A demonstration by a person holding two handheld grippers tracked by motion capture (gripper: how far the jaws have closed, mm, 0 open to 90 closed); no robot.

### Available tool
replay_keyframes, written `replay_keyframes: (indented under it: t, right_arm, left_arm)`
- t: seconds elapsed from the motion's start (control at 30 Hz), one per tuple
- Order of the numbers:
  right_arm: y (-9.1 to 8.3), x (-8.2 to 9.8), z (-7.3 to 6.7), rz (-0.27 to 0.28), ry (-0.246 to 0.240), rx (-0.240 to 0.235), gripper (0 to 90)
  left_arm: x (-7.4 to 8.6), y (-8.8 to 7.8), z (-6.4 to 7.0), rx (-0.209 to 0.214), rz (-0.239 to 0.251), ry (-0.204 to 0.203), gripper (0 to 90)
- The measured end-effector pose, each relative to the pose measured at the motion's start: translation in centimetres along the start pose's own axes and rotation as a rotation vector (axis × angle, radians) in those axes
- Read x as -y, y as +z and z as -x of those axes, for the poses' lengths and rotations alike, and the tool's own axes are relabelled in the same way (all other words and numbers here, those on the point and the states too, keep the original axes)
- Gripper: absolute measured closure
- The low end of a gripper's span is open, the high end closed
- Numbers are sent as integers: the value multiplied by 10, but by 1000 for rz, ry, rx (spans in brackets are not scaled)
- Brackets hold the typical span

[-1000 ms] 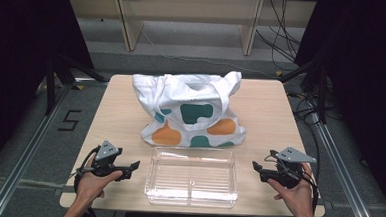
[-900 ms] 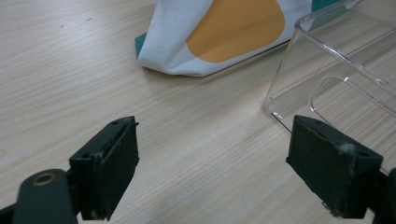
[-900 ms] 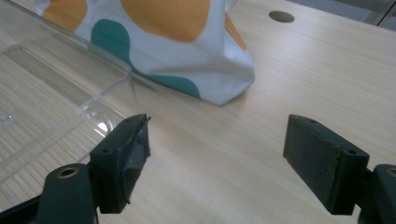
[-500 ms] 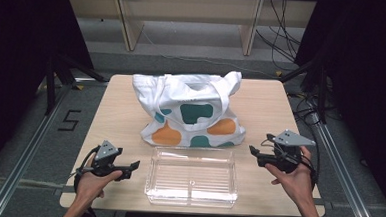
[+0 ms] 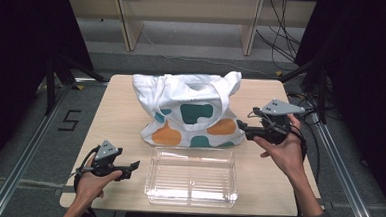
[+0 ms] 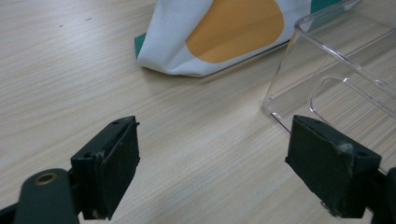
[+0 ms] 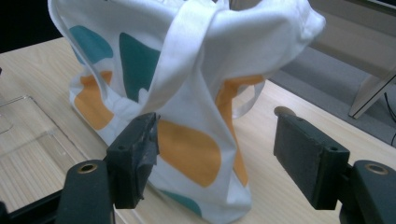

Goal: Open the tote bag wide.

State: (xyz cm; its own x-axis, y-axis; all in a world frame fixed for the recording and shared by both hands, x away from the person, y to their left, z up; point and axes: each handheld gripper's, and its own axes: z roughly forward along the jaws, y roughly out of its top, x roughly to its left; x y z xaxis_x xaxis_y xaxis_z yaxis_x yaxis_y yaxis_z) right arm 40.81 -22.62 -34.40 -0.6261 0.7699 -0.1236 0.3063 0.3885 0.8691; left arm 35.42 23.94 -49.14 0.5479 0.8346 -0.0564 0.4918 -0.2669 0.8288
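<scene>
The right gripper (image 5: 242, 127) now sits farther from the table's (image 5: 126, 110) near edge than a second ago. Its spread jaws point at the tote bag's (image 5: 191, 111) right end.

tote bag (image 5: 191, 108): white, teal and orange blotches | tray (image 5: 192, 177): clear | table (image 5: 120, 114): pale wood grain

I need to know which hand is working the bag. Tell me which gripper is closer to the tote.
The right gripper: raised beside the white fabric tote bag with teal and orange blotches, fingers open toward it. The left gripper sits low by the clear plastic tray.
</scene>
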Motion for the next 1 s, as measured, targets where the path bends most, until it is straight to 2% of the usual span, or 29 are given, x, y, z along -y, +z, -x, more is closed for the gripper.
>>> replay_keyframes:
  t: [0.03,0.1,0.13,0.17,0.2,0.23,0.3,0.37,0.4,0.43,0.53,0.57,0.67,0.7,0.73,0.77,0.8,0.87,0.9,0.93,0.97,1.0]
  right_arm:
    - [2,-5,1,-11,-15,-12,319]
    - [7,-14,1,-15,-2,-13,323]
    - [9,-18,3,-23,-17,-26,323]
    - [10,-23,3,-27,-21,-28,323]
    - [11,-27,2,-27,4,-28,322]
    - [12,-34,5,-14,-22,-22,321]
    - [13,-46,5,-3,4,-36,321]
    - [16,-58,6,1,-11,-29,321]
    - [17,-64,6,-3,-26,-22,321]
    - [22,-73,5,-2,-31,-17,322]
    - [33,-86,4,-22,-41,-30,328]
    - [39,-91,3,-39,-41,-37,336]
    - [54,-101,1,-57,-60,-25,347]
    - [61,-106,1,-78,-52,-34,348]
    - [65,-107,1,-76,-47,-26,349]
    - [68,-110,1,-95,-46,-35,348]
    - [74,-111,1,-89,-41,-23,348]
    - [80,-115,3,-121,-48,-31,350]
    - [84,-116,2,-132,-30,-32,356]
    - [88,-117,3,-135,-59,-38,358]
    - [90,-118,1,-155,-43,-33,358]
    - [93,-118,1,-152,-49,-23,360]
  left_arm:
    - [0,0,0,2,-2,-11,161]
    - [0,0,0,5,-1,-14,161]
    - [0,0,-1,5,-2,-6,160]
    - [0,0,0,-1,0,-18,160]
    - [0,0,0,2,1,-23,160]
    - [0,0,0,5,-2,-19,160]
    - [0,1,0,8,-9,-16,158]
    - [0,-1,-2,7,-28,7,157]
    - [0,0,-1,4,-15,-5,157]
    - [0,1,0,4,-8,-12,157]
    - [0,-1,-2,5,-25,6,157]
    - [0,0,0,6,-8,-12,157]
    - [0,0,-1,6,-8,-13,157]
    - [0,0,-1,5,-7,-9,157]
    - [0,0,-1,5,-7,0,157]
    - [1,0,0,6,-5,-15,157]
    - [1,0,0,6,-6,-12,157]
    - [0,0,-1,7,-8,-12,157]
    - [0,0,0,5,-6,-13,157]
    - [1,0,-1,7,-6,-13,157]
    - [0,0,-1,6,-7,-12,157]
    - [0,0,0,7,-7,-17,157]
